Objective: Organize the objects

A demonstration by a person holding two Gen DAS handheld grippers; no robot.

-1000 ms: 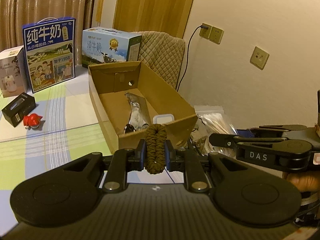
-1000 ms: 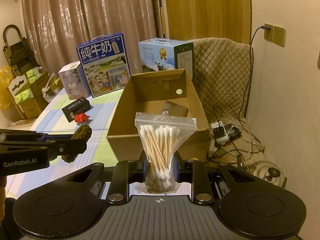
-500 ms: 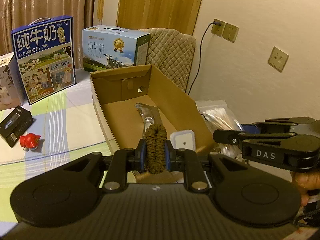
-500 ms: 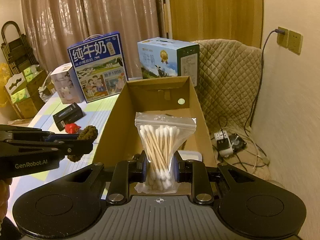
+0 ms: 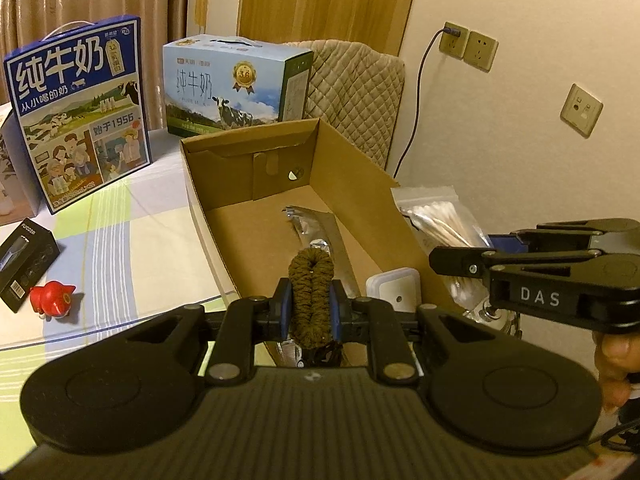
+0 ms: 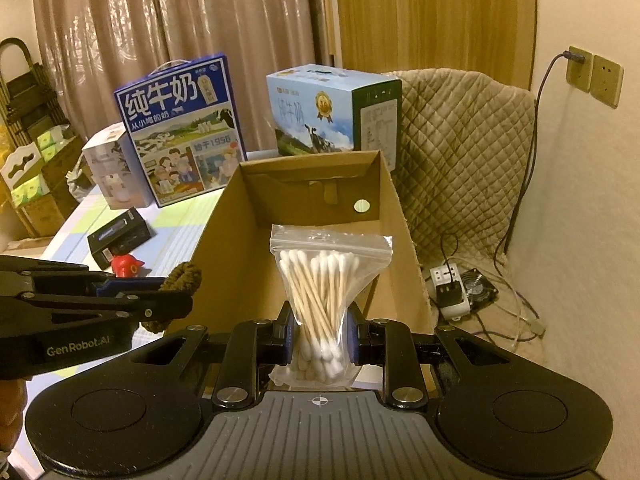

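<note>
- My left gripper (image 5: pixel 311 312) is clenched on a brown braided hair tie (image 5: pixel 311 296), held upright btwn the blue pads, at the near end of the open cardboard box (image 5: pixel 360 184).
- My right gripper (image 6: pixel 320 340) is clamped on a zip bag of cotton swabs (image 6: pixel 324 296), bag upright, seal on top, also at the box's near end.
- From the left cam the swab bag shows just outside the box's right wall, w/ the right gripper beside it.
- Inside the box: a silver foil sachet (image 5: pixel 320 228) lying flat on the floor, and a small white square device (image 5: pixel 394 288) leaning in the near right corner.
- Behind the box: a light-blue milk carton (image 5: pixel 236 84); behind and left of the box, a dark-blue milk carton (image 5: pixel 80 116) w/ a handle.
- Left of the box on the checked tablecloth (image 5: pixel 120 248): a small black box (image 5: pixel 24 256) and a red toy figure (image 5: pixel 52 296) just beside it.
- Right of the box, on the floor by the wall: a power strip (image 6: pixel 450 284) and a small fan (image 6: pixel 478 288).
- Can't tell whether either held item is touching the box.
</note>
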